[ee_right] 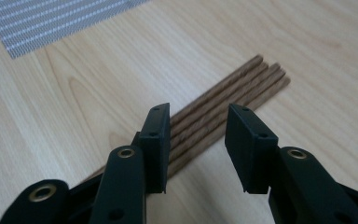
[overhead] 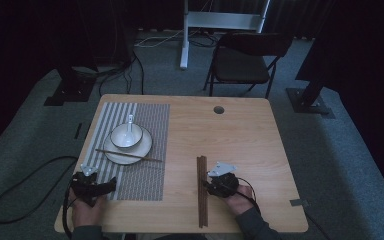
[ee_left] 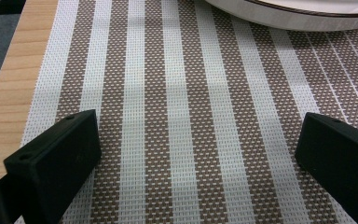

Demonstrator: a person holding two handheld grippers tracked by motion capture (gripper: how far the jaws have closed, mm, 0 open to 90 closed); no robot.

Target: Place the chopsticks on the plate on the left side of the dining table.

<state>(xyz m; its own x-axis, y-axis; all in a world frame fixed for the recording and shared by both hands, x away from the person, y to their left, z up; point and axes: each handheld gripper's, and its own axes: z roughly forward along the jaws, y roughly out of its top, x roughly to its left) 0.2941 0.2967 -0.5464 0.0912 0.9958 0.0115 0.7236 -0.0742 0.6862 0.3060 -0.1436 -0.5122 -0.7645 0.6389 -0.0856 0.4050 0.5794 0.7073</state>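
Several brown chopsticks (overhead: 202,190) lie side by side on the wooden table (overhead: 240,135), pointing away from me. My right gripper (ee_right: 196,140) hovers just over the near part of that bundle (ee_right: 233,91), jaws apart and pressing on nothing. A single chopstick (overhead: 128,155) rests across a white plate (overhead: 141,150) that carries a white bowl (overhead: 120,136) with a spoon (overhead: 129,121). My left gripper (ee_left: 196,154) stands wide open over the striped placemat (ee_left: 182,93), below the plate rim (ee_left: 279,16).
The placemat (overhead: 150,175) covers the table's left part. A round cable hole (overhead: 218,109) sits near the far edge. Beyond the table stand a black folding chair (overhead: 245,62) and a white stand (overhead: 185,35). A cable (overhead: 25,175) loops on the floor at left.
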